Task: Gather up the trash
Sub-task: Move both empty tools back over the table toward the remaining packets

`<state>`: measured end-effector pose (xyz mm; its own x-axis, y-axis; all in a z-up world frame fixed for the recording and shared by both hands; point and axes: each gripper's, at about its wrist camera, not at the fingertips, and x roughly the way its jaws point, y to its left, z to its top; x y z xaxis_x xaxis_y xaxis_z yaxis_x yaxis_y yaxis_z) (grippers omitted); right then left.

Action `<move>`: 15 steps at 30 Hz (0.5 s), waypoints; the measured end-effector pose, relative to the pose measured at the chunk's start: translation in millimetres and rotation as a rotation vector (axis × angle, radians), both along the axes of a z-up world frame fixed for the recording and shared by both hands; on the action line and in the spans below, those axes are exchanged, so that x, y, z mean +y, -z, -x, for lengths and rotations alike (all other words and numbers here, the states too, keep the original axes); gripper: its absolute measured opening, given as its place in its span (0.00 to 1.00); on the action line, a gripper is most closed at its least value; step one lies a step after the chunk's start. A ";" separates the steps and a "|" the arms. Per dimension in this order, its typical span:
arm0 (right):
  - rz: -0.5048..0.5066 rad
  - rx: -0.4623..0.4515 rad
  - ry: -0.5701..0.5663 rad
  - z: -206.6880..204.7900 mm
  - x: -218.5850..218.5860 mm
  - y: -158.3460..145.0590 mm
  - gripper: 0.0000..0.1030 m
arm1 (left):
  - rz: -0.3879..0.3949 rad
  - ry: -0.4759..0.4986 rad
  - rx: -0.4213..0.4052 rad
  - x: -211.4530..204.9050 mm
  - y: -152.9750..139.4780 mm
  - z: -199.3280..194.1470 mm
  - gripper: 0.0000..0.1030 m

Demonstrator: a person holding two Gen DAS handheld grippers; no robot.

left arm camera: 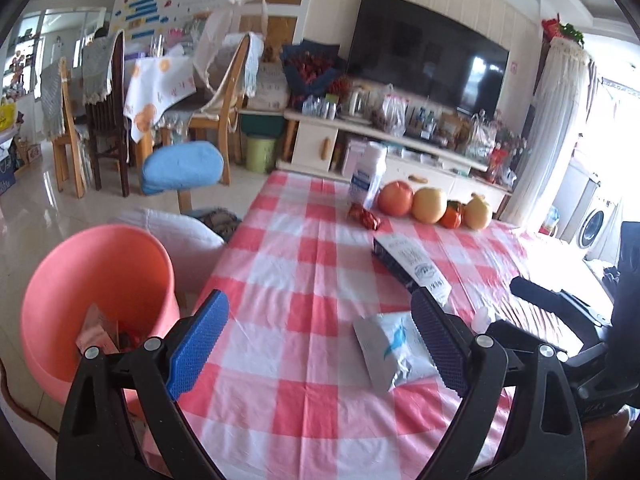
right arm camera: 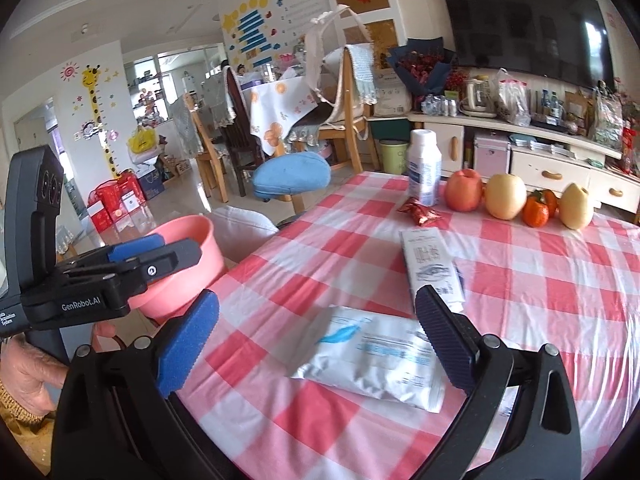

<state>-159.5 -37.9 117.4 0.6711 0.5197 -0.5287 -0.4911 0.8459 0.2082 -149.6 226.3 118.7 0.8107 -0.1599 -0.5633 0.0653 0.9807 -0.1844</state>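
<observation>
On the red-and-white checked table (left arm camera: 296, 412) lie a white pouch with a blue mark (left arm camera: 396, 352), a flat milk carton (left arm camera: 412, 264) and a red wrapper (left arm camera: 364, 216); a white bottle (left arm camera: 368, 172) stands behind. A pink bin (left arm camera: 100, 280) beside the table's left edge holds some wrappers. My left gripper (left arm camera: 320, 300) is open and empty, over the table's left edge next to the bin. My right gripper (right arm camera: 318, 298) stands wide open just above the pouch (right arm camera: 372, 356), which lies on the cloth between its fingers, untouched. The left gripper (right arm camera: 182, 248) shows side-on near the bin (right arm camera: 188, 264).
A row of fruit (left arm camera: 432, 204) sits at the table's far side. A blue-cushioned chair (left arm camera: 182, 168) and a white cushion (left arm camera: 180, 236) stand left of the table. Behind are a TV cabinet (left arm camera: 392, 148), dining chairs and a green bin (left arm camera: 260, 152). A hand (right arm camera: 28, 376) holds the left gripper's handle.
</observation>
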 end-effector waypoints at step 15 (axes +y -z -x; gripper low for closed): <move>0.053 0.046 0.096 -16.0 -69.4 12.7 0.96 | -0.052 0.056 0.079 -56.3 9.7 -27.3 0.89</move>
